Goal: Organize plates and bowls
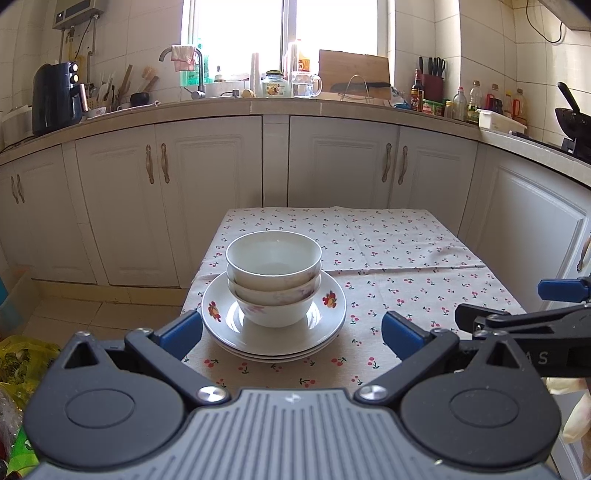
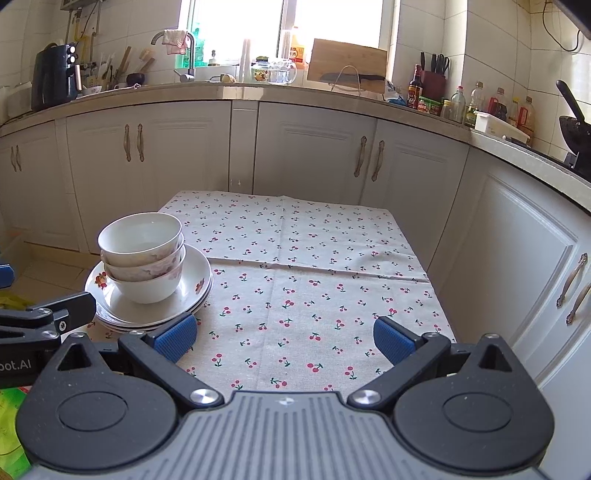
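Left wrist view: you are holding your left hand-held gripper spread wide and empty, just near of the bowls sitting nested on the plates at the surface's left side. Your right hand-held gripper is hovering agape, empty, over bare cloth.

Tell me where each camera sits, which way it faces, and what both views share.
Left wrist: on the left tongs, open, facing the stacked bowls on plates; right tongs at the right edge.
Right wrist: on the right tongs, open, over bare tablecloth; left tongs at the left edge.
Shared: the stack, tablecloth, cabinets, window.
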Available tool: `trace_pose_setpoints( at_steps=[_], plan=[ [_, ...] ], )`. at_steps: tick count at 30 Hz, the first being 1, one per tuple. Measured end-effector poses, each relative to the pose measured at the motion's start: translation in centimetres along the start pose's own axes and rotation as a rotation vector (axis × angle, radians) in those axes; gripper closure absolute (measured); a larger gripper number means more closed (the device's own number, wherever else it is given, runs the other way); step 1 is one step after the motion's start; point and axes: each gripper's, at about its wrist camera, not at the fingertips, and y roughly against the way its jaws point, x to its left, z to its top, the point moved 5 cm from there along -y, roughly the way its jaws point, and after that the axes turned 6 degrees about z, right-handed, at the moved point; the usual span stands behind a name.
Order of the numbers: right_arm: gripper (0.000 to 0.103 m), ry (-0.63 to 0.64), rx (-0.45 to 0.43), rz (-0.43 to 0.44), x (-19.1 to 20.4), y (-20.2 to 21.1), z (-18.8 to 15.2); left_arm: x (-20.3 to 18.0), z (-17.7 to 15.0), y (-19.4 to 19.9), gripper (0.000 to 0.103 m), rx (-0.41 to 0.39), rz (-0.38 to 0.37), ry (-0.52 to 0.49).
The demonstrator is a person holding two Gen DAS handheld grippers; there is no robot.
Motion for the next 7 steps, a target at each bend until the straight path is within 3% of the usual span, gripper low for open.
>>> trace_pose_setpoints(
  at_steps=[7],
  plan=[
    [0.000, 0.001, 0.002, -0.007, -0.01, -0.10, -0.02, 0.08, 0.04, -0.20, 0.001, 0.007, -0.003, 0.004]
  ],
)
